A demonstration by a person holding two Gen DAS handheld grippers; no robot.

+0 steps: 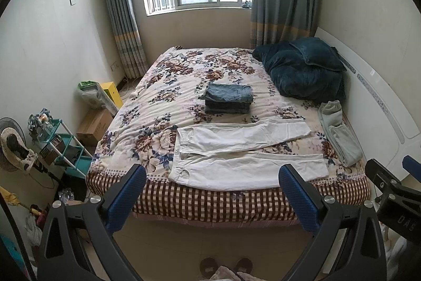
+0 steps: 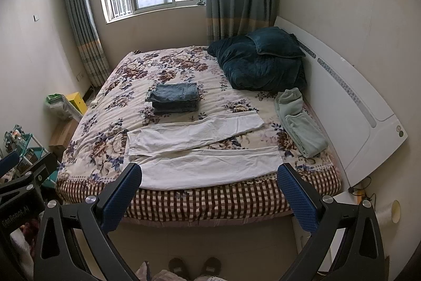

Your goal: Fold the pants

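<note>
The white pants (image 1: 244, 157) lie spread flat on the bed (image 1: 163, 107), just ahead of both tools and a little below them, with the waistband toward the left tool's side and the two legs running off toward the right tool's side, splayed in a narrow V. The left tool (image 1: 213, 196) hangs with its jaws wide apart and nothing between them, short of the bed edge and not touching the cloth; the right tool (image 2: 210, 194) is likewise spread wide and empty, its view centred nearer the leg ends. The fabric looks thin, light and limp, so it will likely sag, drag and wrinkle when lifted instead of holding a shape, and the quilted cover beneath may catch it a little. A sensible hold would be a shallow pinch at an edge: the left tool at the waistband corner nearest it, the right tool at the hem of the nearer leg, lifting together to bring one leg over the other. Beyond the pants sit a stack of folded jeans (image 1: 228, 98) and, toward the right tool's side, green pants (image 2: 300, 123).
</note>
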